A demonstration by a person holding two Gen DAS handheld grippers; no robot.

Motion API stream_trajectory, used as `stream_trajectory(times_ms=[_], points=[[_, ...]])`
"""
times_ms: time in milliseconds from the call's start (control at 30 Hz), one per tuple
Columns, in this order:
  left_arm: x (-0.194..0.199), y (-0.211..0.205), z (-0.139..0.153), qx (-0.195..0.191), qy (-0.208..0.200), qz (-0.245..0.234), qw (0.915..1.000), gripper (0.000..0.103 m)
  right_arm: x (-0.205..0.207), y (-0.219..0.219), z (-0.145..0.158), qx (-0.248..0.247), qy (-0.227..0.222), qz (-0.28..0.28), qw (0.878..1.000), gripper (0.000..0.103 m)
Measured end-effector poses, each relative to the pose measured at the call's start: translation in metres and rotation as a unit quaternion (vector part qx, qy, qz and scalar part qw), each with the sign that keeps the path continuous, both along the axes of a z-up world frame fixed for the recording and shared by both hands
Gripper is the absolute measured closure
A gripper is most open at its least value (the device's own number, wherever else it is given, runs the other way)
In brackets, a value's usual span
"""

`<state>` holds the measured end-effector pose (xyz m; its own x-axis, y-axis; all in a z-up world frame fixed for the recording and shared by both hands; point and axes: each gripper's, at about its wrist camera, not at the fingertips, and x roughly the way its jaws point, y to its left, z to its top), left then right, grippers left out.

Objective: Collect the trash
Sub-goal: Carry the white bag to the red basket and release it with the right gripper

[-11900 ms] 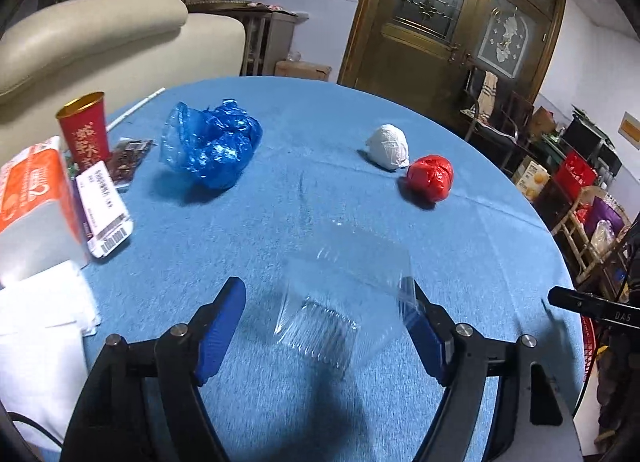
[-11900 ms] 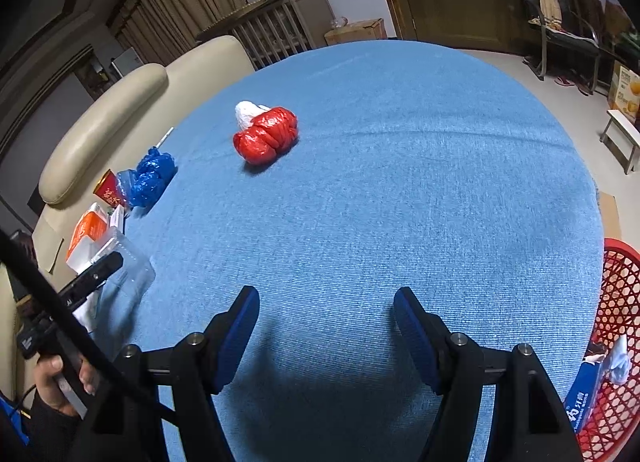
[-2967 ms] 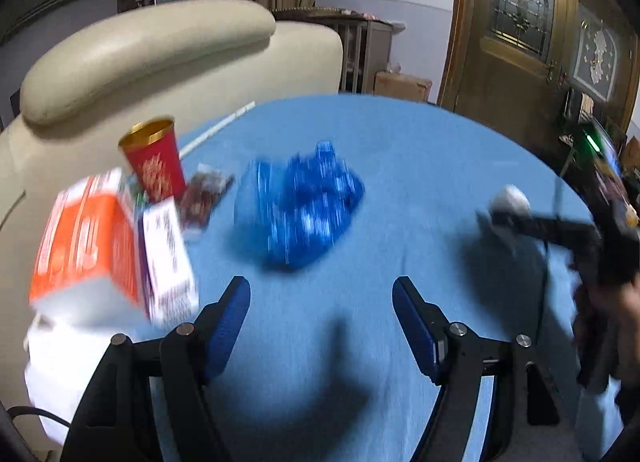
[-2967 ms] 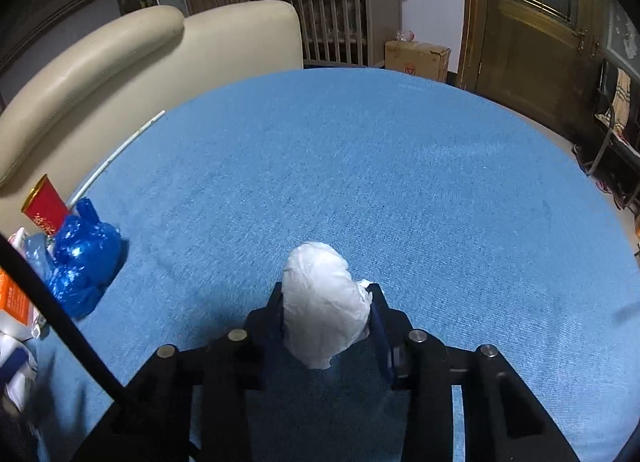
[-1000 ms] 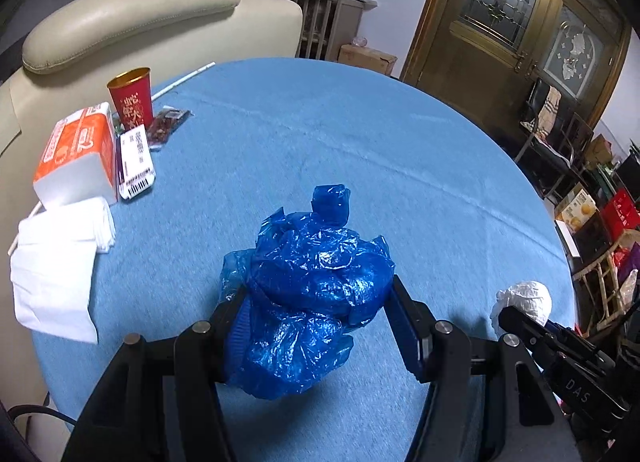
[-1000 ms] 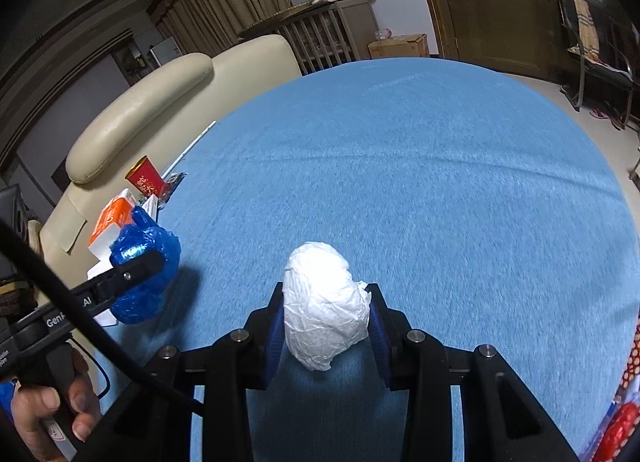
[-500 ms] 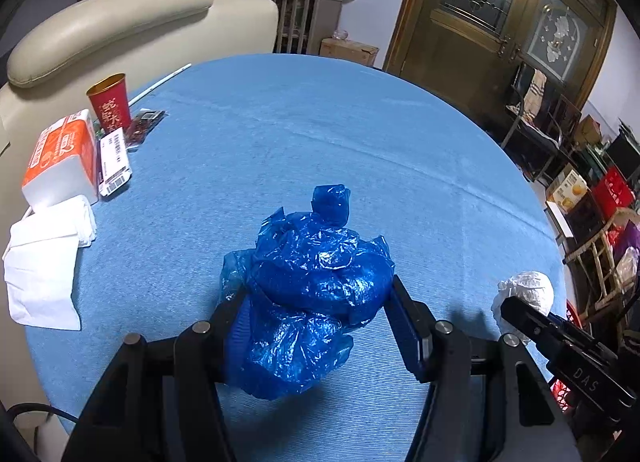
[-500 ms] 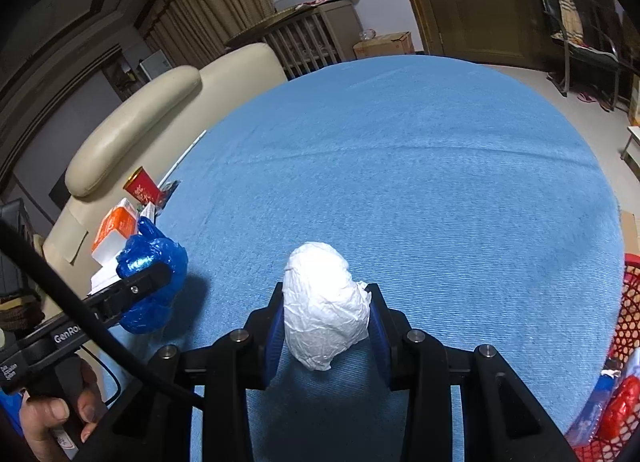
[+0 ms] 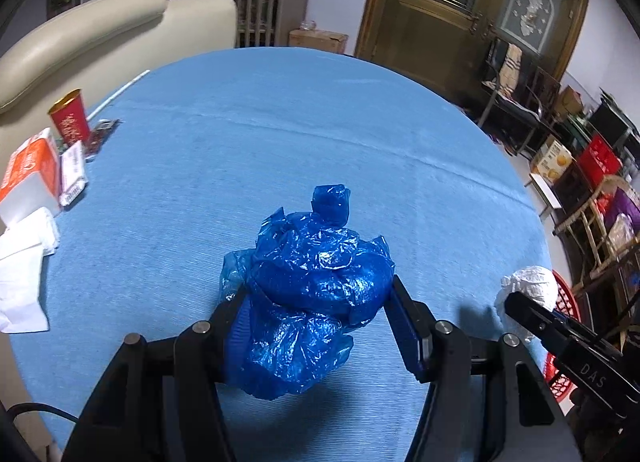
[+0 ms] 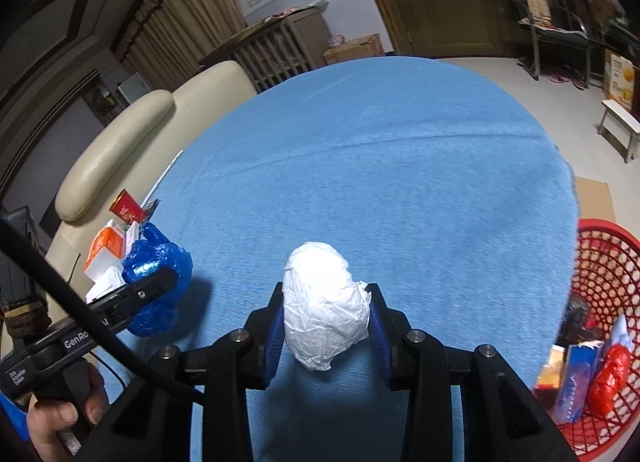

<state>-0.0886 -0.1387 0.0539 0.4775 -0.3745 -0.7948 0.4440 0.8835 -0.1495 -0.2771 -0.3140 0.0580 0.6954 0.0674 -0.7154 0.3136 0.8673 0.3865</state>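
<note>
1. Counter (image 9: 320,122): round, covered in blue cloth, largely bare across its middle.

2. Red basket (image 10: 608,262): openwork plastic, standing on the floor off the counter's edge at about 3 to 4 o'clock in the right wrist view. It already holds a red wad (image 10: 610,376) and some packaging.

3. Blue bag (image 9: 312,294): crumpled, glossy thin plastic bunched into a loose ball with a small twisted knob on top. Carried above the counter by the left gripper (image 9: 316,318), whose jaws stand fairly wide, pressed on either side of it.

4. White wad (image 10: 326,310): crinkled paper or thin plastic, egg-shaped and tightly balled. Carried by the right gripper (image 10: 326,326), whose jaws stand narrow, clamped on its lower half.

5. Non-trash cluster at 9 o'clock in the left wrist view: orange-and-white box (image 9: 28,178), white tissues (image 9: 24,270), red cup (image 9: 70,122).

Step in hand, as judged: both pieces are lifted and in transit toward the basket.

Next move calls for: bringing each gripper over the basket's mouth, right one likely first since it is nearer, then parting the jaws so the load drops inside. The light blue bag may cling to a pad or drift wide.
</note>
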Motion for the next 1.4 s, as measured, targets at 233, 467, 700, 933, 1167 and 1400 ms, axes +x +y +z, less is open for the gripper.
stream_trajectory(times_ms=[233, 467, 700, 933, 1167, 1400], points=[[-0.012, -0.026, 0.001, 0.000, -0.004, -0.036, 0.9993, 0.039, -0.015, -0.014, -0.003, 0.001, 0.005, -0.024, 1.000, 0.063], [-0.024, -0.043, 0.001, -0.002, -0.009, -0.070, 0.9975, 0.039, -0.038, -0.036, 0.001, -0.008, 0.006, -0.062, 0.998, 0.063], [-0.033, -0.056, 0.003, -0.008, -0.012, -0.097, 0.9951, 0.039, -0.063, -0.056, 0.004, -0.017, 0.008, -0.105, 0.994, 0.063], [-0.043, -0.065, 0.008, -0.013, -0.017, -0.121, 0.9924, 0.039, -0.090, -0.084, 0.003, -0.029, 0.018, -0.156, 0.987, 0.063], [-0.048, -0.064, 0.009, -0.014, -0.014, -0.142, 0.9897, 0.039, -0.119, -0.116, 0.005, -0.046, 0.033, -0.205, 0.977, 0.063], [-0.056, -0.078, 0.016, -0.012, -0.016, -0.171, 0.9850, 0.039, -0.136, -0.136, 0.000, -0.044, 0.052, -0.235, 0.970, 0.062]])
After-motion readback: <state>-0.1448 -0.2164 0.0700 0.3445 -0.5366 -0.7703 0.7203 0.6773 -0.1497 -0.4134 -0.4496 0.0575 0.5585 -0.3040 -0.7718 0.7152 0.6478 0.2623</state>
